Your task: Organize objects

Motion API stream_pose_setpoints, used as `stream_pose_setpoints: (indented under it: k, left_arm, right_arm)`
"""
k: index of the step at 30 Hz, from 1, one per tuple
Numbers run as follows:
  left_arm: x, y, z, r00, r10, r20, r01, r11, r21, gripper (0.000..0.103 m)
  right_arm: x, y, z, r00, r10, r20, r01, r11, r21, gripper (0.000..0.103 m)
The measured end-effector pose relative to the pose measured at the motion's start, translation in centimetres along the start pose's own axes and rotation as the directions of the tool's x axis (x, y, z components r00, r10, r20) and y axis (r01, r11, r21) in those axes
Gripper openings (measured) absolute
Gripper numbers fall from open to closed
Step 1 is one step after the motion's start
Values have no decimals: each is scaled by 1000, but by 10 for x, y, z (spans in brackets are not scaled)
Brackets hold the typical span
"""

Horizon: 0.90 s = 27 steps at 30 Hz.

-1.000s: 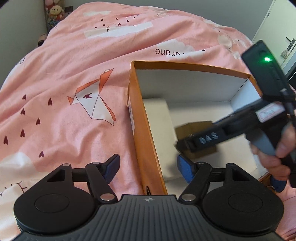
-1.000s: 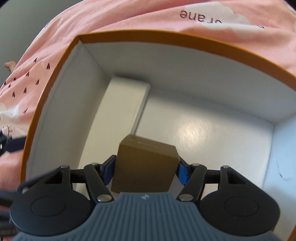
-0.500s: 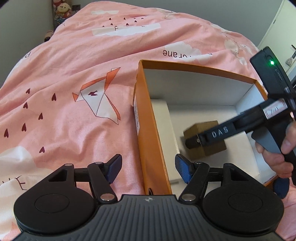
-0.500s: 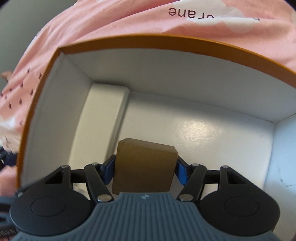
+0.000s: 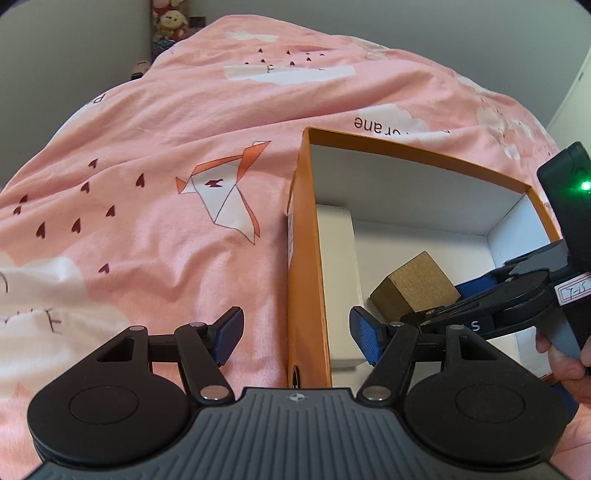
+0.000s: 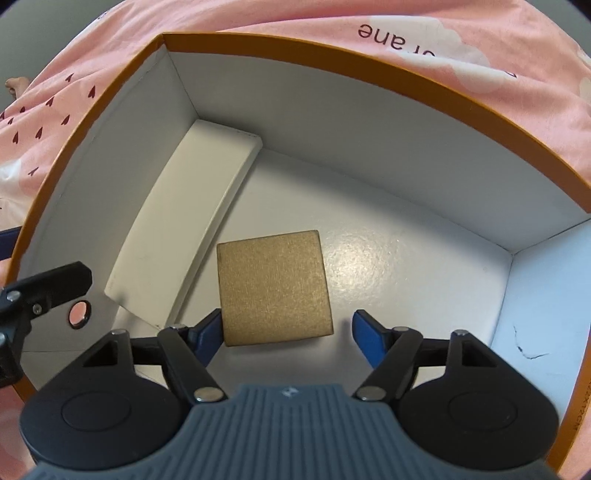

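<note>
Brown cardboard cube [image 6: 274, 287] sits on the floor of the orange box [image 6: 369, 59], beside a white slab [image 6: 184, 218]; the right gripper [image 6: 287, 334] stands spread above it, holding nothing. Left gripper [image 5: 297, 334] straddles the box's wall, open, empty

It was a home bedroom: a bed under a pink cotton duvet printed with origami cranes [image 5: 184, 155], stuffed plush toys [image 5: 170, 22] by the far corner.

Orange box [image 6: 369, 64] with white inside; brown cube [image 6: 273, 288]; pink bedspread [image 5: 166, 166], dark hearts
</note>
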<state>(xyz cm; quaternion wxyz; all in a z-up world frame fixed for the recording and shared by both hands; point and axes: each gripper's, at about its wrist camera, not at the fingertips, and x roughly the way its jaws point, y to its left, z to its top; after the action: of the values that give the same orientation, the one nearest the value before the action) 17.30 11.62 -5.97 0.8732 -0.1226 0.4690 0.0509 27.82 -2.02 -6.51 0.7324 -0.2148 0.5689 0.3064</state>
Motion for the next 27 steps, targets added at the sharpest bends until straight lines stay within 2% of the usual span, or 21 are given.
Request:
stream_pose_setpoints:
  k: [1,6,12,18,27]
  left_arm:
    - [-2,1,-1,1000,-2,6,2,1000,-11,77]
    - [-8,0,-5,999,14,33,-13,1000,-21,77]
    - [-9,-3,-9,998,18,57,-17,1000,-26,77]
    - [-10,1,-12,998,10,63,-7,999,-43,77]
    - [-12,12,-9,997,11,74,-5,997,-75,77]
  right_arm:
    - [0,1,0,1000,9,-3,-9,1000,-3,63]
    - [-11,3,-4,1000,6,19,-6,1000,-8,62]
    - [-41,-11,-9,995,97,-7,-97,994,43,61]
    - [-39,-6,1,966,241,-99,-226,964,142,61]
    - [-16,17,7,934,319,-159,-297,943,148,61]
